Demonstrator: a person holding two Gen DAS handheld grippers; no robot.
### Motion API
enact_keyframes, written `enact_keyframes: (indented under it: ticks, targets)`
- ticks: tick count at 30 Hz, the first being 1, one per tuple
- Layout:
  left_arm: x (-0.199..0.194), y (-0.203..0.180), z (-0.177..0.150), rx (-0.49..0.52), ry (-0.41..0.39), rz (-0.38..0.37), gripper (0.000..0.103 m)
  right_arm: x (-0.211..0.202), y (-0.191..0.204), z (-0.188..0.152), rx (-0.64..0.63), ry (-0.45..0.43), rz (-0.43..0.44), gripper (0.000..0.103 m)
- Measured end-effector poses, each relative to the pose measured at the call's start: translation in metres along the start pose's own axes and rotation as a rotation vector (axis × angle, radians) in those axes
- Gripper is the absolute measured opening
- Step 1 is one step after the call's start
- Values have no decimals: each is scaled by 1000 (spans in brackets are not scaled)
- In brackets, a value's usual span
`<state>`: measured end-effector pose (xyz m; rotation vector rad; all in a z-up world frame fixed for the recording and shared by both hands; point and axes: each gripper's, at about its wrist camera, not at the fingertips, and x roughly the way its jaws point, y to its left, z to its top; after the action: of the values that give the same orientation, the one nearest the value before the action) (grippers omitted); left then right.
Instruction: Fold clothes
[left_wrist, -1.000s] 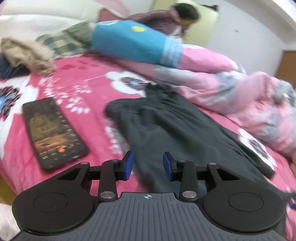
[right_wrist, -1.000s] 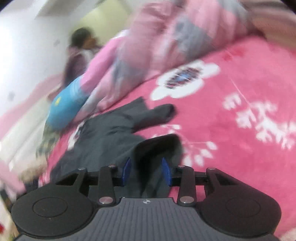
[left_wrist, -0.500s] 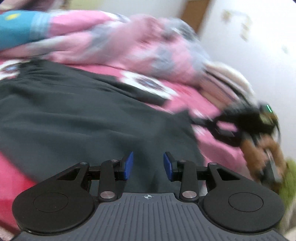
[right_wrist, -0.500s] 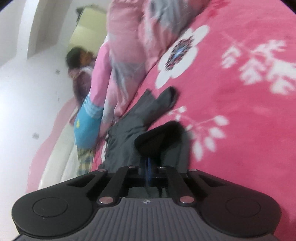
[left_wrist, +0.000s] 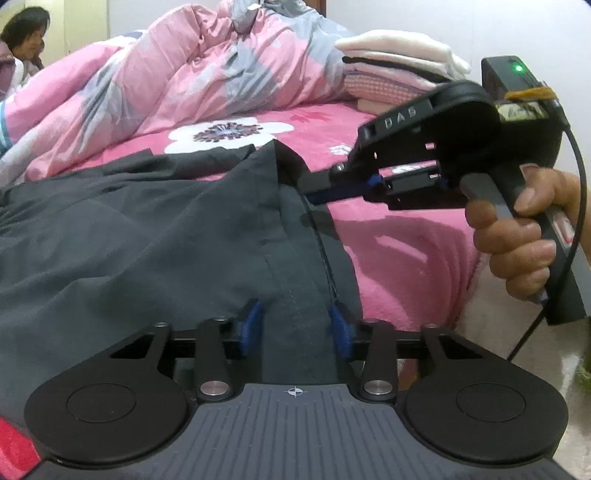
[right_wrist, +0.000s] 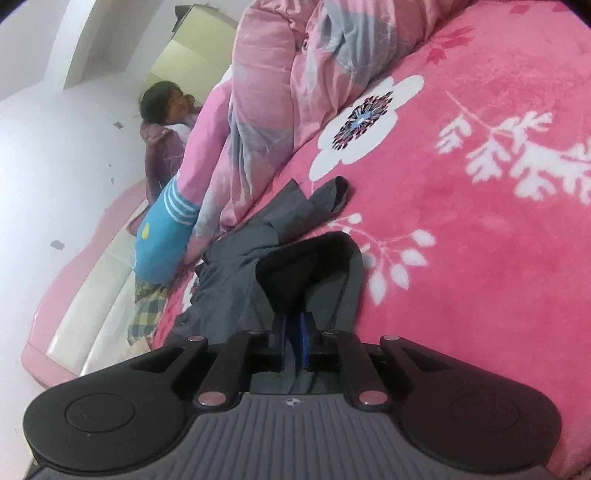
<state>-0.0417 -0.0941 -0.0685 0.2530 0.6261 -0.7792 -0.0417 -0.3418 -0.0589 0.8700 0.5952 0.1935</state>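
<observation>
Fingers (left_wrist: 253, 320) of the left gripper (left_wrist: 295, 326) stand apart around the near hem of the trousers (left_wrist: 140, 236). The right gripper (right_wrist: 291, 334) is clenched on the far hem, lifting it off the pink bed (right_wrist: 480, 258). Judging by this, the trousers lie mostly flat, the fold unfinished; folded clothes (left_wrist: 399, 70) sit far right.

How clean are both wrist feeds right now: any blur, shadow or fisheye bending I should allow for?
Left wrist: sharp; the right gripper casts a hard shadow on the pink blanket; the bed edge bows from the fisheye. Right wrist: sharp near the closed right gripper on the dark garment; the scene looks tilted, the wall is bright and washed out, and the corners vignette black.
</observation>
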Motion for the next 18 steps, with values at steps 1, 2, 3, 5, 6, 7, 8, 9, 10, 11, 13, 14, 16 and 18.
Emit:
enact_keyframes:
  ticks: [1,2,3,5,6,7,8,9,10,11,13,14,16,18]
  targets:
    - [2,-3,0,11,3,10,20,-1,-1,-1,-5,1,-1,9]
    - [2,-4,1,11,4,11,11,-1,-3,-2,-3,1,-2,9]
    - [0,-1,1,-3,0,2,7,-3,-5,-2,6,-1,0,10]
    - [-6,2,1,-13,-10,-12,5,-5,-9,-1,22,-9,7,10]
    - [-8,3,1,-11,-17,-16,3,-6,-11,0,30,-15,9,10]
    - [-11,4,0,-9,-24,-21,3,-7,-13,1,38,-21,10,10]
    - [-15,4,0,-7,-33,-37,2,-9,-15,1,45,-27,9,10]
    - [-19,5,-1,-6,-45,-66,2,-10,-17,2,53,-34,7,10]
    - [-23,6,-2,2,-53,-93,2,-11,-19,3,61,-41,6,10]
    - [-26,5,-3,17,-58,-118,2,-13,-22,3,71,-47,1,10]
    - [-27,1,-9,51,-40,-145,2,-15,-27,4,93,-59,-9,10]
    - [-26,0,-12,64,-23,-156,2,-16,-29,4,102,-66,-16,10]
    - [-20,-1,-18,62,12,-183,2,-17,-33,6,122,-80,-29,10]
    - [-14,2,-22,46,35,-202,3,-19,-37,7,142,-103,-44,10]
